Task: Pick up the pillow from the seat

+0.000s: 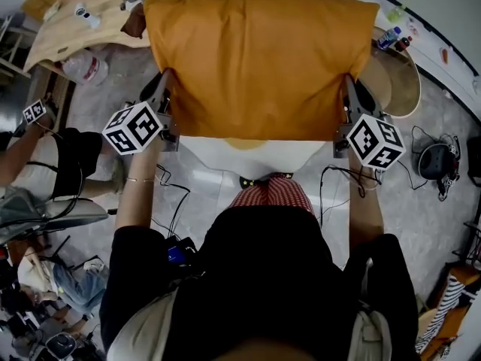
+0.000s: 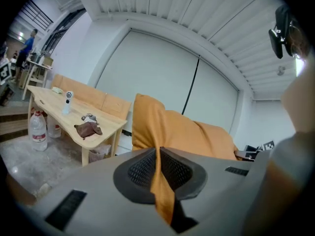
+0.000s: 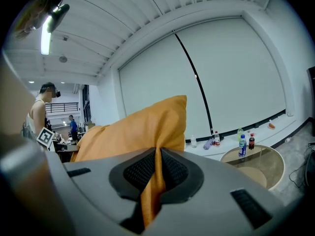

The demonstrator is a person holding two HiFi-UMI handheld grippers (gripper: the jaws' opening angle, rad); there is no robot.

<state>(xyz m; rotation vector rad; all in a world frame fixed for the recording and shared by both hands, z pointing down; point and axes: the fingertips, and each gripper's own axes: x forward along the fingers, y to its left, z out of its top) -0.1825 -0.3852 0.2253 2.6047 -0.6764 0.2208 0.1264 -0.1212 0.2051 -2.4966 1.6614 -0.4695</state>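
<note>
A large orange pillow (image 1: 255,62) hangs in the air in front of me, held flat by its two side edges, above a white seat (image 1: 248,156). My left gripper (image 1: 167,89) is shut on the pillow's left edge. My right gripper (image 1: 349,92) is shut on its right edge. In the left gripper view the orange fabric (image 2: 160,181) is pinched between the dark ribbed pads (image 2: 142,168), with the rest of the pillow (image 2: 187,129) billowing beyond. In the right gripper view the fabric (image 3: 152,186) is likewise clamped between the pads (image 3: 173,170), and the pillow (image 3: 138,127) rises behind them.
A light wooden table (image 1: 98,6) stands at the far left, with a small white device (image 1: 84,12) and a brown cloth (image 2: 87,128) on it and a water jug (image 2: 37,130) under it. A round table (image 1: 402,77) with bottles (image 3: 245,144) stands at the right. Cables (image 1: 176,201) lie on the floor. People stand in the background.
</note>
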